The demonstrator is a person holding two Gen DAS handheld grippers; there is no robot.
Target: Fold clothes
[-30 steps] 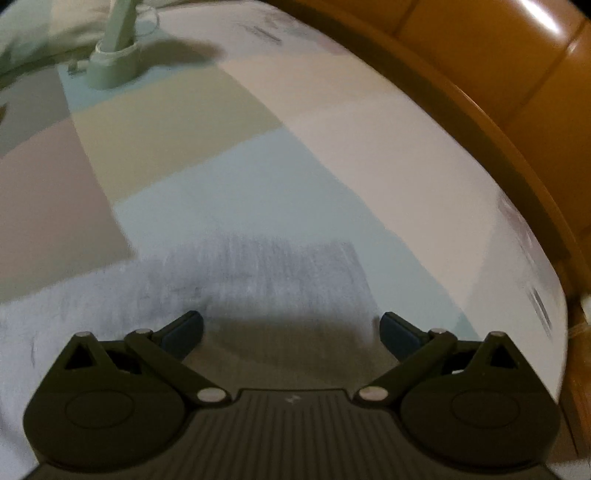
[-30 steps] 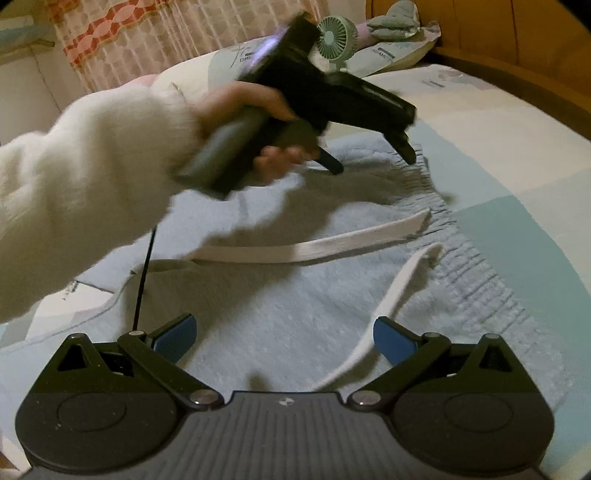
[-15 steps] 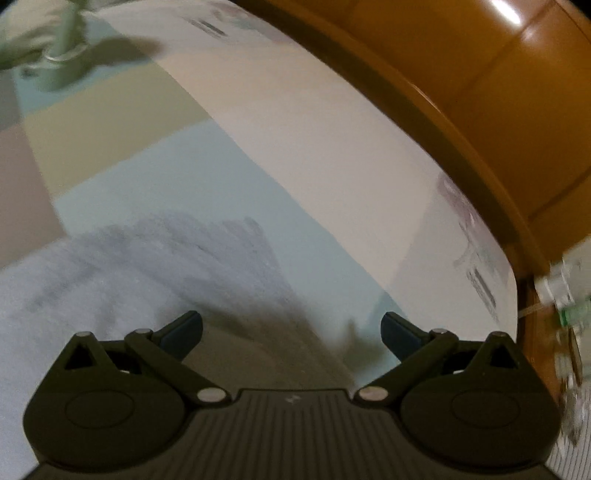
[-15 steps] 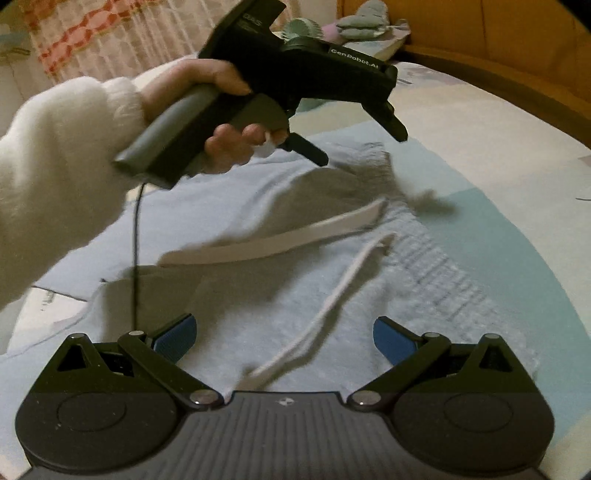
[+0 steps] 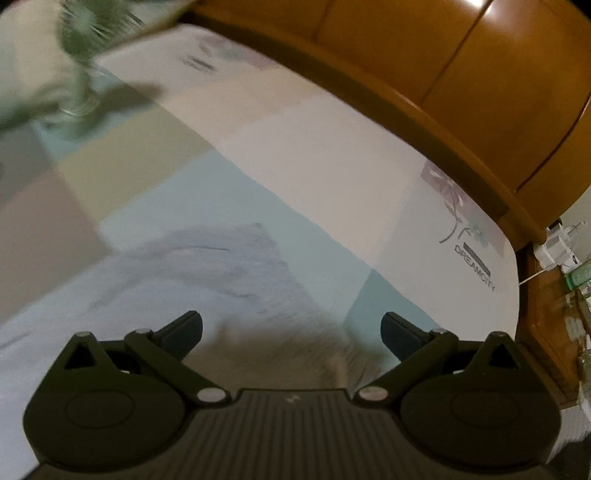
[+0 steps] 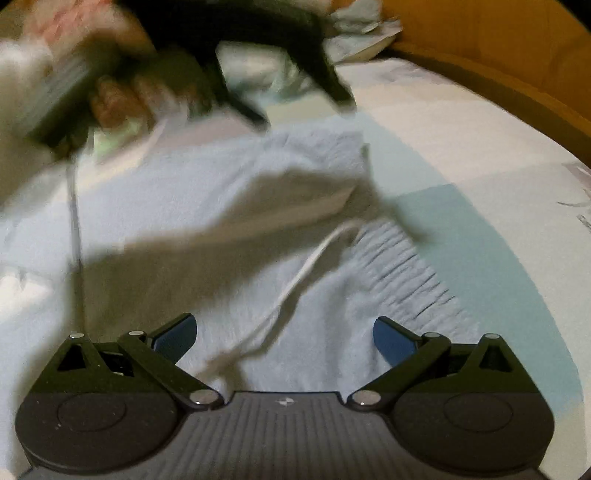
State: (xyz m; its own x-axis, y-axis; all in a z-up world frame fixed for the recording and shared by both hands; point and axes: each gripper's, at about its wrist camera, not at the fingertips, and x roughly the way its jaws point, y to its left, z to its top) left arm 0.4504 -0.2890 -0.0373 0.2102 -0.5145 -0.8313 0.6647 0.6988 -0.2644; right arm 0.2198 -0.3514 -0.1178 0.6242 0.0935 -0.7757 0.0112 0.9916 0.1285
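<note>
A pale blue fleece garment (image 6: 207, 206) with a ribbed waistband (image 6: 402, 258) and a white drawstring (image 6: 303, 269) lies spread on the bed. My right gripper (image 6: 284, 332) hovers low over it, open, nothing between the fingers. In the right wrist view the left gripper (image 6: 306, 99) appears blurred at the top, held by a hand in a white sleeve, fingers spread above the garment's far corner. In the left wrist view my left gripper (image 5: 291, 326) is open over the garment's edge (image 5: 207, 273).
The bed sheet (image 5: 332, 155) has pastel colour blocks. A wooden headboard (image 5: 461, 74) curves along the right. A small green fan (image 5: 85, 29) stands on the bed at the far left. A pillow (image 6: 362, 40) lies near the headboard. Small items sit on a bedside surface (image 5: 569, 277).
The left gripper has swung over the garment's far corner, its view blurred by motion. The right gripper has moved forward and lower over the garment; one drawstring has dropped from sight.
</note>
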